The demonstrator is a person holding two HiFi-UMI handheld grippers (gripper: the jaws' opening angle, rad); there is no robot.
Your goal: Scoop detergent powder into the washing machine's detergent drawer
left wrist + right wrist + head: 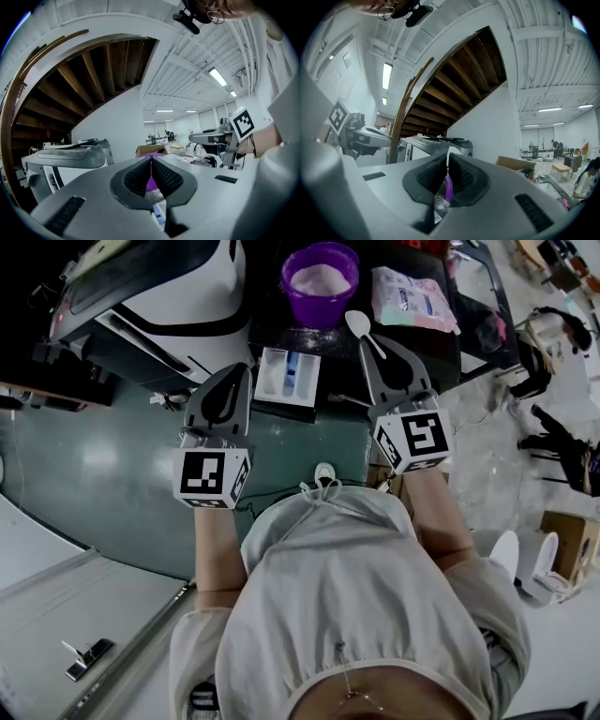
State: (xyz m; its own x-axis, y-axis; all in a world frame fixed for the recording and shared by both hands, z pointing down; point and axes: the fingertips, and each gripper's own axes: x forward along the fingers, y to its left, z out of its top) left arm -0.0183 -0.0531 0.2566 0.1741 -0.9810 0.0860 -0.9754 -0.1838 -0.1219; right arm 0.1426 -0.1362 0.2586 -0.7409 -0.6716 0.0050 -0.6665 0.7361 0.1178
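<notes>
Two claws are held out level at the near edge of the dark counter (437,343). The left claw (151,161) has its jaws pressed together on nothing; only a sliver of purple shows through the slit.

The right claw (447,161) is closed too. In the head view the thin handle of the white plastic spoon (358,323) runs straight into its seam, so I judge that it is pinching that handle near the end, bowl forward. The bowl sits just short of the purple tub (319,315). The tub stands at the back of the counter, well filled with detergent powder (320,277).

The detergent drawer (270,371), a white tray with a blue insert, lies at the counter's front edge between the two claws. It is just beside the washing machine (178,282). A pink and white packet (412,298) lies to the right of the tub.

The spoon should be light and stiff, but its narrow, smooth handle could twist in a flat pinch once the bowl is loaded. A hold further up the handle, nearer the bowl, would likely steady it.

The powder is loose and will spill at any tilt or jolt, so the bowl needs to stay level on the short carry from tub to drawer. Some pale dust already lies on the counter by the tub.

The drawer looks like thin plastic resting free, so a knock may slide it. The empty left claw could brace its rim.
</notes>
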